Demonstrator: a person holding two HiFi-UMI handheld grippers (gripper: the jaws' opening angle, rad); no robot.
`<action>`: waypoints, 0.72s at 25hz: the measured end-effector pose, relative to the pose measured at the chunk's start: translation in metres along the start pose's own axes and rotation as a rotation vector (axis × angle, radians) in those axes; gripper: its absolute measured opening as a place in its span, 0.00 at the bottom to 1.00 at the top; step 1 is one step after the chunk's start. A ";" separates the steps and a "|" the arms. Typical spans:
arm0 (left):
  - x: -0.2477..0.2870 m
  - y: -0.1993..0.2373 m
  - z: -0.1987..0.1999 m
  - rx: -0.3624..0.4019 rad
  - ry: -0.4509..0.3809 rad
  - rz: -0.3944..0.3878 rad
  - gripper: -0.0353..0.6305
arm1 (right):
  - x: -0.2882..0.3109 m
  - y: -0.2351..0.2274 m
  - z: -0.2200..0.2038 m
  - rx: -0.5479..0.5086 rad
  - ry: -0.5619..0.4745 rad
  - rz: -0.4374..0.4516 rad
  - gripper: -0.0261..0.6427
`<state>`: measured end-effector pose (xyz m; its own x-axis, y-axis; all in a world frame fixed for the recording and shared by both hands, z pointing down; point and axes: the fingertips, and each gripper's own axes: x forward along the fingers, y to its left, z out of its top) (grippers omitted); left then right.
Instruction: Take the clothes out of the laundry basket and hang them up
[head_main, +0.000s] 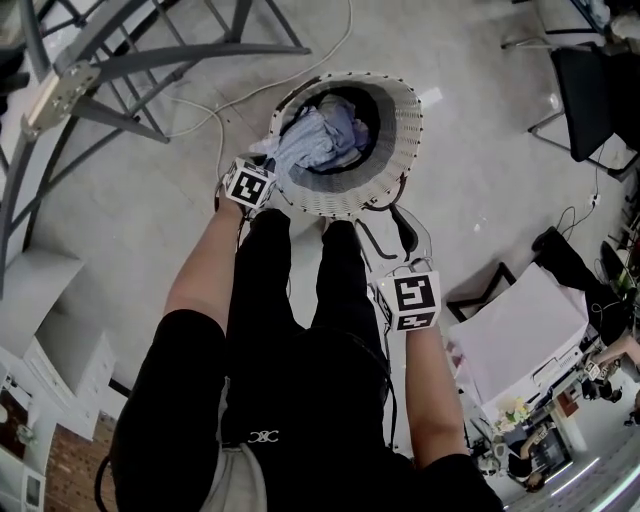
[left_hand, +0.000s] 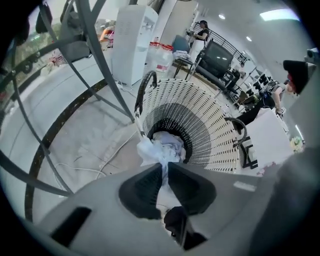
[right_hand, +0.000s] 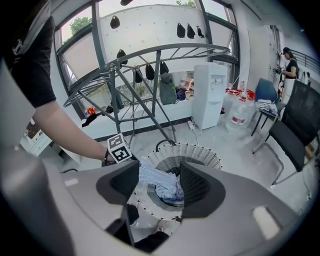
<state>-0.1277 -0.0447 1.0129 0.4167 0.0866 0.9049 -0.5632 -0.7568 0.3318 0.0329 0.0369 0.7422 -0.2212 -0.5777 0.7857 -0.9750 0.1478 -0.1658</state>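
The person stands over a white laundry basket (head_main: 405, 120) on the grey floor (head_main: 470, 160). The left arm reaches out long and down to the near left edge of the basket. The left gripper (left_hand: 165, 172) at its end points steeply down. Its two jaws are squeezed together on a fold of pale blue cloth (left_hand: 150, 150). That cloth lies over the rim of the basket. The rest of the clothes (head_main: 325, 140) sit bunched up inside.

The right arm is bent and held closer to the body. The right gripper (right_hand: 160, 175) points down at the basket from the near side and does not touch it. Its jaws are spread apart with nothing between them.

A big grey drying rack (head_main: 150, 60) stands to the left, near the basket.
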 end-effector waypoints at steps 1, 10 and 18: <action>-0.007 -0.005 0.001 0.010 -0.001 0.002 0.12 | -0.002 0.001 0.003 -0.010 -0.005 0.008 0.44; -0.092 -0.048 0.030 0.029 -0.127 0.047 0.11 | -0.043 0.010 0.030 -0.106 -0.066 0.085 0.44; -0.215 -0.108 0.082 0.223 -0.244 0.173 0.11 | -0.090 0.006 0.027 -0.167 -0.110 0.144 0.44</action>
<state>-0.0984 -0.0347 0.7609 0.5017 -0.1918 0.8435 -0.4820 -0.8717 0.0885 0.0459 0.0681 0.6544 -0.3669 -0.6236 0.6903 -0.9187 0.3597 -0.1634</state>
